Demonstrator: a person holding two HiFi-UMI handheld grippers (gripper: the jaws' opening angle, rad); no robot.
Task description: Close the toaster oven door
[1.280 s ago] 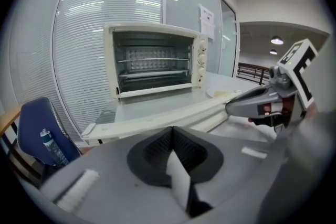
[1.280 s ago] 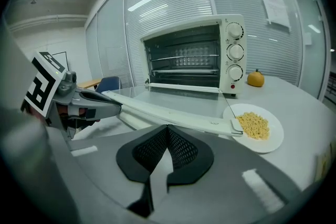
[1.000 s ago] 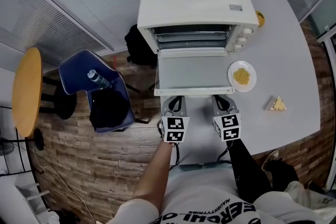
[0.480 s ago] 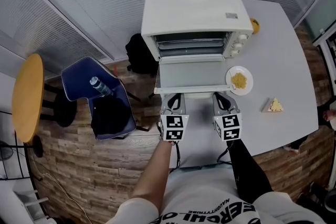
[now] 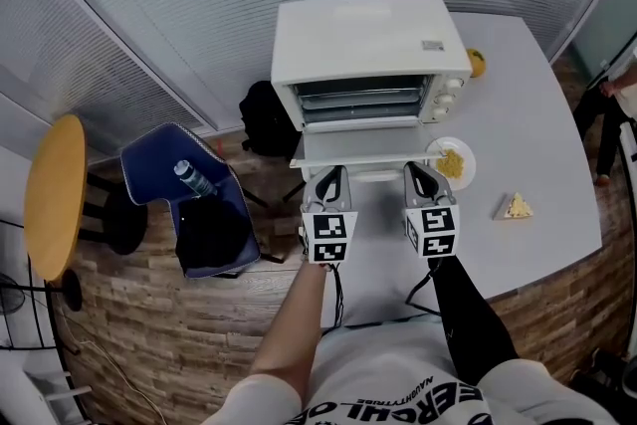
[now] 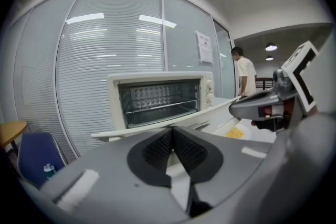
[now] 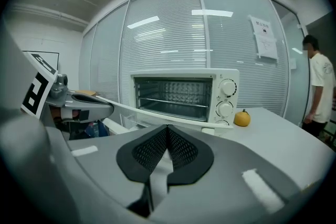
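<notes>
Found toaster oven door [image 5: 363, 147] open, folded forward and near level from the mouth of the toaster oven [image 5: 370, 40] at the far side of the tabletop [image 5: 528, 134]. Noted its long free edge running left to right, directly ahead of and just above both tips. Observed left hand-held gripper [image 5: 333, 173] and right hand-held gripper [image 5: 415, 170] side by side beneath that edge, equally near, each clenched on nothing. Contact not confirmable. Judged next: joint push upward and forward.
</notes>
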